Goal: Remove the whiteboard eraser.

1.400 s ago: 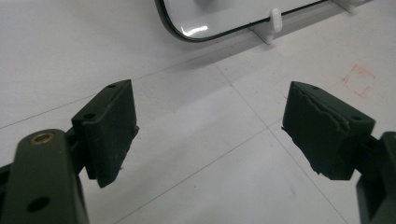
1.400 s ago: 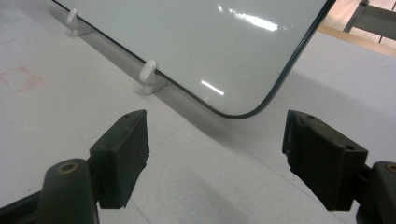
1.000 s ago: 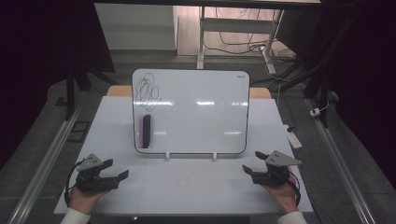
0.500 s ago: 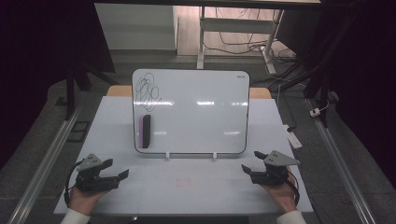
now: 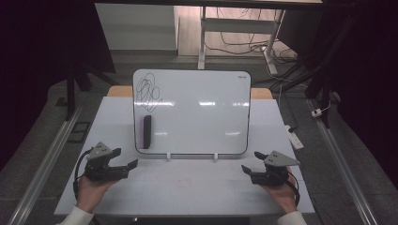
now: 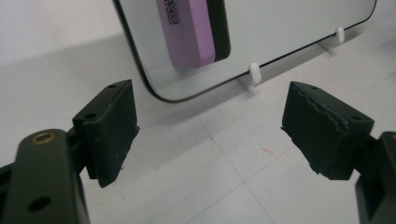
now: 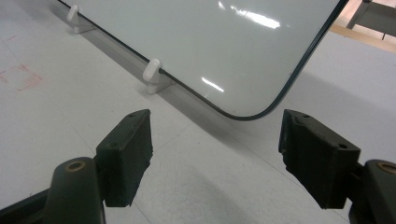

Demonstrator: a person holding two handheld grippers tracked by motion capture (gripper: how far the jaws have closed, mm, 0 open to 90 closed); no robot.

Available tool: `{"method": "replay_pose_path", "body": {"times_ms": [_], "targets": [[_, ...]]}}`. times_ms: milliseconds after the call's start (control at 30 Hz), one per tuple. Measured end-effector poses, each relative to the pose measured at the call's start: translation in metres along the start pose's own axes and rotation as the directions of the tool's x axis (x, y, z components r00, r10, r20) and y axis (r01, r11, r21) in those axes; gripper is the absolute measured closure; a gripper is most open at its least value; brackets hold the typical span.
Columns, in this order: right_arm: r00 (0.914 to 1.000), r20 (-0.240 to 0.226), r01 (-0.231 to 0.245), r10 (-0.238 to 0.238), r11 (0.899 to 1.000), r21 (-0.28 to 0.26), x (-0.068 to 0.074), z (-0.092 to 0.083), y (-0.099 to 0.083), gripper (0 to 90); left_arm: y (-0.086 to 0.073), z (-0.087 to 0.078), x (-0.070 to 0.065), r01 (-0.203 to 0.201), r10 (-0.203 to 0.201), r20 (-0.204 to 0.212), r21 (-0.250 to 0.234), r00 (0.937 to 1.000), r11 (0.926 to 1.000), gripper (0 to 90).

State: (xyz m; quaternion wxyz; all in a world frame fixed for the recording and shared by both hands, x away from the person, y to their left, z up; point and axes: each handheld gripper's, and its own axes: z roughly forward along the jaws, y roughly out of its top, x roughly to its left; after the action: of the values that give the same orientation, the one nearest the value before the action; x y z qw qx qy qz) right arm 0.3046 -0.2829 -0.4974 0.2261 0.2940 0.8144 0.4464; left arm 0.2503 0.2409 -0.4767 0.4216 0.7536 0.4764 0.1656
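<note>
High view, bottom edge: two hands on the white table (image 5: 187,187). Left gripper (image 5: 127,168) sits lower left, right gripper (image 5: 248,171) lower right, both w/ jaws spread and nothing between them. Right jaws have just been closing a little, still wide apart, empty. Both point up-frame toward the whiteboard (image 5: 197,117), which stands mid-frame on two small white clips (image 5: 168,156).

Eraser (image 5: 146,131), pink w/ black felt, sticks upright on the board's lower left part, just above the bottom edge. Black scribble (image 5: 148,90) fills the board's upper left corner, right above the eraser. Rest of the board is bare, w/ light glare.

Left gripper view: the jaws rise from the bottom corners, apart, bare tabletop between. Upper middle shows the board's rounded lower corner and the eraser close up, w/ printed text on its pink side, detail too small in the high view. One clip holds the board edge just right of the eraser. Small red mark (image 6: 267,150) on the table betw. the jaws.

Right gripper view: jaws open at the bottom, the board's other lower corner upper middle, two clips along its edge to the upper left. Faint red square (image 7: 21,77) on the table at left; high view gives only a pale red smudge there.

Farther up in the high view: floor, desk legs (image 5: 202,33), loose cables (image 5: 244,44), a white power strip (image 5: 294,137) right of the table.
</note>
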Motion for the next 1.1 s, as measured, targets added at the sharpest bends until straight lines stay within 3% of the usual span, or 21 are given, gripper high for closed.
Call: {"method": "replay_pose_path", "body": {"times_ms": [200, 333, 600, 733, 867, 1000, 1100], "targets": [[1.0, 0.002, 0.009, -0.009, 1.0, 0.004, 0.002, 0.001, 0.001, 25.3, 0.016, 0.015, -0.004, -0.012, 0.012, -0.026, 0.003, 0.9996, 0.9999, 20.2], [1.0, 0.004, 0.005, -0.005, 1.0, 0.004, 0.002, 0.0, 0.001, 25.3, 0.031, 0.031, -0.007, -0.02, 0.02, -0.069, -0.001, 0.9974, 0.9998, 23.3], [1.0, 0.008, 0.004, -0.004, 1.0, 0.006, 0.001, 0.0, 0.0, 25.2, 0.043, 0.048, -0.01, -0.016, 0.014, -0.09, -0.025, 0.9959, 0.9995, 36.6], [0.9999, 0.01, 0.004, -0.004, 1.0, 0.006, 0.001, 0.0, 0.0, 25.3, 0.047, 0.056, -0.013, -0.017, 0.014, -0.13, -0.025, 0.9914, 0.9996, 41.1], [0.9999, 0.012, 0.004, -0.004, 1.0, 0.01, 0.0, 0.001, -0.001, 25.2, 0.047, 0.059, -0.014, -0.007, 0.002, -0.18, -0.029, 0.9837, 0.9996, 53.0], [0.9999, 0.013, 0.003, -0.003, 1.0, 0.011, 0.001, 0.001, -0.001, 25.2, 0.047, 0.059, -0.014, -0.001, -0.005, -0.187, -0.03, 0.9824, 0.9996, 56.9], [0.9999, 0.013, 0.004, -0.005, 1.0, 0.012, 0.001, 0.001, 0.0, 25.3, 0.046, 0.057, -0.017, -0.005, -0.001, -0.219, -0.028, 0.9757, 0.9996, 59.7]]}}
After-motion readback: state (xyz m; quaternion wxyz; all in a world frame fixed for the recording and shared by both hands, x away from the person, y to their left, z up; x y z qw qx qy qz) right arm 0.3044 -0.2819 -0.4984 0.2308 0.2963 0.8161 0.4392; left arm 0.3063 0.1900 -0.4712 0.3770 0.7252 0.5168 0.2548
